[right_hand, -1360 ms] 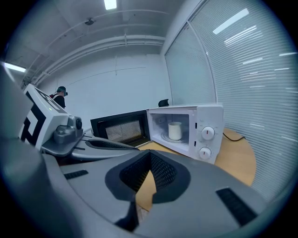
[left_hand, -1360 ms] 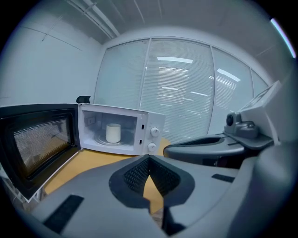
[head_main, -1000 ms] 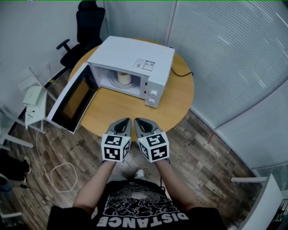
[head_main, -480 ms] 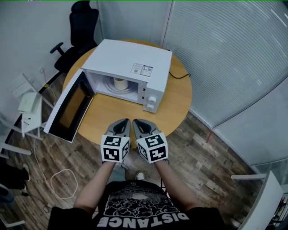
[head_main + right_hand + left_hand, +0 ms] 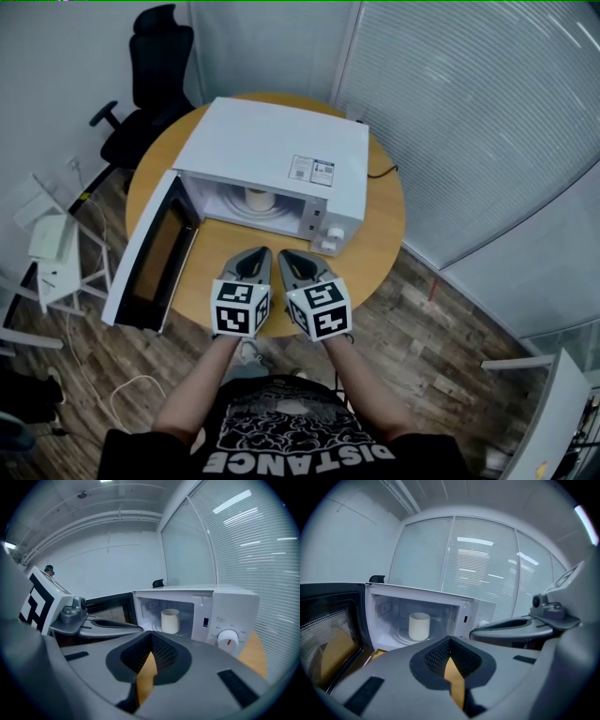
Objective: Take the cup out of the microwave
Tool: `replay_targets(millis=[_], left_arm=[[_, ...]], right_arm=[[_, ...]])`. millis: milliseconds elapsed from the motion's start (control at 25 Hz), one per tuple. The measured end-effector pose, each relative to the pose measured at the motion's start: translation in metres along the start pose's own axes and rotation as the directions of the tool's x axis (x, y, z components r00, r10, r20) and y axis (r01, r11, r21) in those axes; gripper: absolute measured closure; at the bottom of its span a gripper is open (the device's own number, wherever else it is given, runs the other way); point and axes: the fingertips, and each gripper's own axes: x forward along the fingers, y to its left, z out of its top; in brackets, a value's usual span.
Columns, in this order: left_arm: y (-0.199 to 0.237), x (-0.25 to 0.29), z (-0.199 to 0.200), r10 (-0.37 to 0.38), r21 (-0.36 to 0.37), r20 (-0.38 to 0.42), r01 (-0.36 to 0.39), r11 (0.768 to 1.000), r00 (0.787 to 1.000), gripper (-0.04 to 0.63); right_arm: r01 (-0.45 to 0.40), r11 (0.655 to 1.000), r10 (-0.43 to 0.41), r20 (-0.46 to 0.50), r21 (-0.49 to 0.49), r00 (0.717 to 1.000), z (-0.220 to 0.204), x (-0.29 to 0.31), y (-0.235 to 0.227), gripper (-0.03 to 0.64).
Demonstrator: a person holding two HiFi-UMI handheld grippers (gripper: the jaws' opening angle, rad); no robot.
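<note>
A cream cup [image 5: 258, 197] stands upright on the turntable inside the white microwave [image 5: 281, 150], whose door [image 5: 155, 253] hangs open to the left. In the left gripper view the cup [image 5: 419, 626] is ahead and a little left; in the right gripper view the cup [image 5: 170, 620] is ahead and slightly right. My left gripper [image 5: 255, 254] and right gripper [image 5: 290, 256] are side by side over the table's near edge, short of the microwave. Both are shut with nothing in them.
The microwave sits on a round wooden table [image 5: 375, 234]. Its dial panel [image 5: 228, 639] is right of the cavity. A black office chair [image 5: 150, 84] stands behind the table, white stands [image 5: 47, 253] and a cable lie on the floor at the left, and blinds fill the right.
Both grippers have come forward together to the table's near edge. The microwave and cup are nearer in the head view. Both stay shut.
</note>
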Motion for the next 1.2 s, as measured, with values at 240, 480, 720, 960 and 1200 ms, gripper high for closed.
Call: replay_targets(millis=[240, 480, 720, 960, 1200], left_arm=[[0.021, 0.007, 0.008, -0.058, 0.006, 0.014, 0.058, 0.998, 0.998, 0.586], [0.043, 0.012, 0.017, -0.106, 0.001, 0.039, 0.106, 0.994, 0.994, 0.586], [0.060, 0.020, 0.022, -0.142, 0.007, 0.047, 0.142, 0.990, 0.989, 0.586], [0.070, 0.029, 0.024, -0.155, -0.010, 0.070, 0.156, 0.988, 0.985, 0.586], [0.084, 0.051, 0.016, -0.128, -0.040, 0.052, 0.130, 0.991, 0.990, 0.586]], right_arm=[[0.045, 0.999, -0.045, -0.011, 0.003, 0.999, 0.010, 0.023, 0.006, 0.601], [0.095, 0.995, -0.095, -0.024, 0.006, 0.995, 0.017, 0.042, 0.015, 0.601], [0.151, 0.988, -0.151, -0.030, 0.007, 0.988, 0.023, 0.056, 0.019, 0.601], [0.175, 0.985, -0.175, -0.042, 0.003, 0.984, 0.022, 0.066, 0.017, 0.601], [0.170, 0.986, -0.170, -0.023, -0.005, 0.985, 0.024, 0.077, 0.006, 0.601]])
